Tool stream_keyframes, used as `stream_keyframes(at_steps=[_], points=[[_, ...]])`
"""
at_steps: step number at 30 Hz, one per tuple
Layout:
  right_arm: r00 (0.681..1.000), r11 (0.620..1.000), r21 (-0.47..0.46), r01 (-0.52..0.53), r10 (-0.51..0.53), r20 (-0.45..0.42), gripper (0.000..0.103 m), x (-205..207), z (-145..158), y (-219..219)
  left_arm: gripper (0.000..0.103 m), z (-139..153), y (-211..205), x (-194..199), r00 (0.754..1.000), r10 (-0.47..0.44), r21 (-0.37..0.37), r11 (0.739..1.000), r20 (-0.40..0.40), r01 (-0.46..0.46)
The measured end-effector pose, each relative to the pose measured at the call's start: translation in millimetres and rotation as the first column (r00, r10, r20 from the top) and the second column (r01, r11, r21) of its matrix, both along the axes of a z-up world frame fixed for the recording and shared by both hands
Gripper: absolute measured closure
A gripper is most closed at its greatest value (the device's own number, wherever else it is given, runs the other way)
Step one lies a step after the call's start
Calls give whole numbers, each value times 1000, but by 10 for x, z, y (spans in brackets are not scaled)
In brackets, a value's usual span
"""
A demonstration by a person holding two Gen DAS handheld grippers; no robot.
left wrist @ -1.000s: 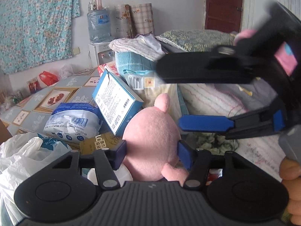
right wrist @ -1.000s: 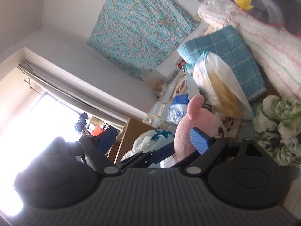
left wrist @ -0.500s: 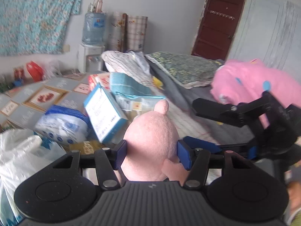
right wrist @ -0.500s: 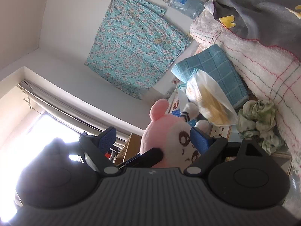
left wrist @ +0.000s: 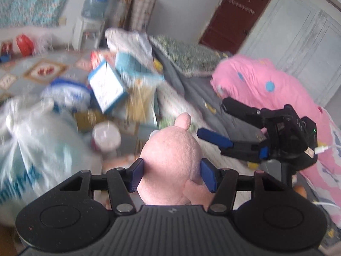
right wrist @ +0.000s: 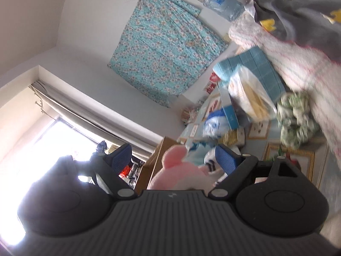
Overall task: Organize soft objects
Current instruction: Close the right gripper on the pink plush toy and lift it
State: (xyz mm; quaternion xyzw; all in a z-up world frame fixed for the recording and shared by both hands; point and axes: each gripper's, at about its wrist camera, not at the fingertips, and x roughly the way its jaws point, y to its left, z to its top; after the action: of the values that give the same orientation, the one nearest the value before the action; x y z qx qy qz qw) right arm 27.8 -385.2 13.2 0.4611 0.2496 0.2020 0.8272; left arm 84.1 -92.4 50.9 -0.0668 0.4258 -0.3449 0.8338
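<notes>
My left gripper (left wrist: 171, 176) is shut on a pink plush toy (left wrist: 170, 162), its blue pads pressed into the body, held up in the air above the clutter. My right gripper (left wrist: 213, 120) shows to the right in the left wrist view, open and empty, tilted on its side. In the right wrist view the right gripper (right wrist: 172, 155) is wide open, and the plush toy (right wrist: 181, 175) shows low between its fingers, not gripped. A large pink spotted soft bundle (left wrist: 266, 89) lies on the bed. A green crumpled cloth (right wrist: 296, 117) lies on the floor.
A white plastic bag (left wrist: 36, 140) sits at the left. A blue-white box (left wrist: 107, 86), a blue pack (left wrist: 70, 92), a bag of yellow goods (right wrist: 253, 98) and a blue towel (right wrist: 255, 64) are piled beside the bed (left wrist: 191, 85). A water dispenser (left wrist: 94, 6) stands at the far wall.
My left gripper has lifted the plush toy higher and swung right toward the bed. My right gripper has moved off to the right and lower, staying open.
</notes>
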Motion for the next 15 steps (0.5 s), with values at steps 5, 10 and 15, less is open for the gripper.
stream_keyframes(at_steps=[5, 10, 15], points=[[999, 1000, 8, -13, 14, -42, 17, -157, -153, 70, 44, -190, -36, 150, 998, -1, 61, 998, -55, 4], [994, 999, 45, 14, -8, -112, 17, -152, -379, 29, 44, -364, -127, 385, 997, 11, 87, 996, -78, -4], [985, 997, 81, -4, 18, -174, 18, -98, -608, 63, 43, -410, -105, 568, 994, 34, 44, 999, -107, -30]])
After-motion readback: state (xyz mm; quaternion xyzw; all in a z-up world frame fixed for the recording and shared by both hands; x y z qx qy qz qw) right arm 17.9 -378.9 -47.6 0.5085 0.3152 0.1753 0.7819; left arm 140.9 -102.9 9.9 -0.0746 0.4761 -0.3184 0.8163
